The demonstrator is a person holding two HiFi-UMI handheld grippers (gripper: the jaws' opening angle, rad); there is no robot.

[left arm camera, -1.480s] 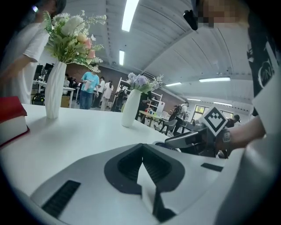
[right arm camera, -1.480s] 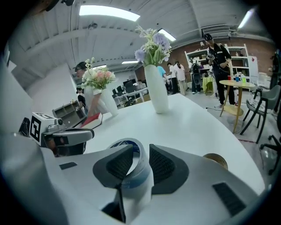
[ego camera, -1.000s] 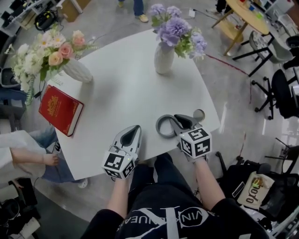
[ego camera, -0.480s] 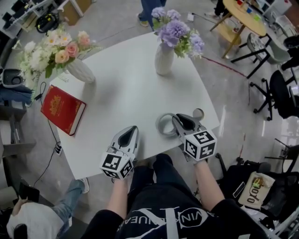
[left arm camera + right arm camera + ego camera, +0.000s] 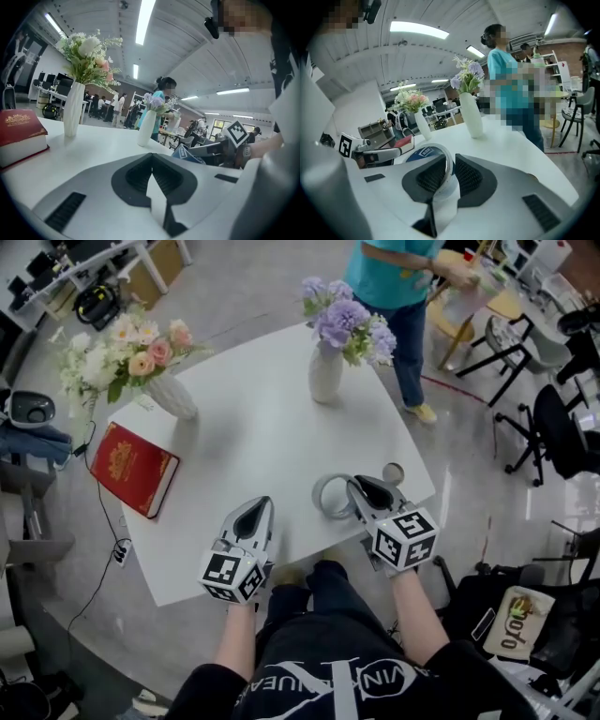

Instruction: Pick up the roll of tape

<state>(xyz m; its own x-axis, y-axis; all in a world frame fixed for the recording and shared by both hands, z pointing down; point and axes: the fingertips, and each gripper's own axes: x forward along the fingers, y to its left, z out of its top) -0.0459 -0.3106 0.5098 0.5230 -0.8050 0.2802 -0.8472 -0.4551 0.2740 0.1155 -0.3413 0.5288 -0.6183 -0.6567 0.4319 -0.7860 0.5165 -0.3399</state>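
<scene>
Most is done: right gripper (image 5: 364, 491) pinches the tape roll (image 5: 328, 497) by its wall at the table's (image 5: 253, 418) five o'clock (left gripper (image 5: 255, 514) closed, empty); lifting clear seemingly remains.

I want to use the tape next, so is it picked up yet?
Almost. Done: the right gripper is clamped on the tape's wall. In hand: the lift; I can't tell if it is clear of the table yet. Left: raising it clearly. The left gripper is shut and empty.
</scene>
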